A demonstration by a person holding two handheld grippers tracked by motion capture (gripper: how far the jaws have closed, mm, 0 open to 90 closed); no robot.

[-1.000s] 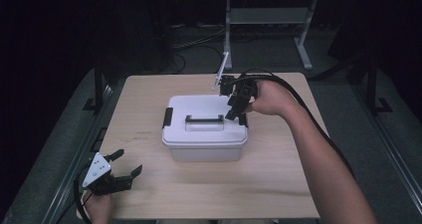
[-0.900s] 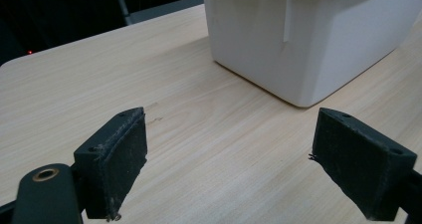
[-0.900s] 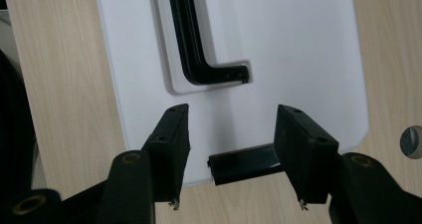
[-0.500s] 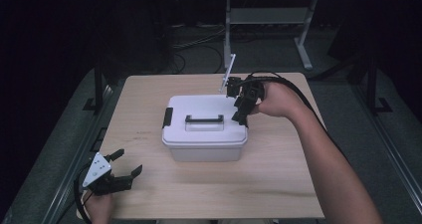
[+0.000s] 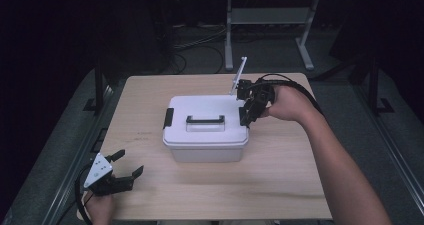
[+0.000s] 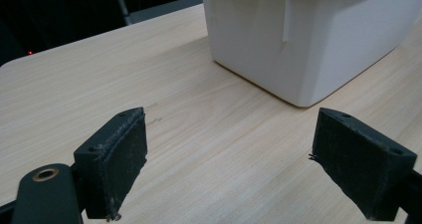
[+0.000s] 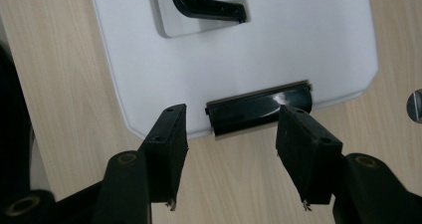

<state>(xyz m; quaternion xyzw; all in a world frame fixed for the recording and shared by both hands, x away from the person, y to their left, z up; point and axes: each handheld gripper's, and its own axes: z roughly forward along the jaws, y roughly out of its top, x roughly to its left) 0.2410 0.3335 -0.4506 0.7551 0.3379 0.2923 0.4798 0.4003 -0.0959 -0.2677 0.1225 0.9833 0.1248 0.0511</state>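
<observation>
A white lidded box [image 5: 205,140] stands mid-table, with a black handle [image 5: 205,120] on its lid and a black latch [image 5: 168,117] at its left end. My right gripper [image 5: 246,114] hovers at the box's right end, pointing down. In the right gripper view its open jaws [image 7: 233,122] straddle the black right-end latch [image 7: 259,109] at the edge of the lid [image 7: 278,50], and the pads do not press on it. The handle [image 7: 209,5] lies farther in. My left gripper [image 5: 129,162] rests open at the table's front left corner, jaws [image 6: 229,159] wide and aimed at the box [image 6: 308,35].
The wooden table [image 5: 280,185] has bare surface in front of the box and to both sides. Behind it, on the dark floor, stand a metal frame [image 5: 265,20] and some cables [image 5: 200,45]. A cable [image 5: 300,87] loops from the right gripper over the hand.
The right gripper has shifted a little rightward and lower, from over the lid's back right part to the box's right end. The left gripper has stayed put.
</observation>
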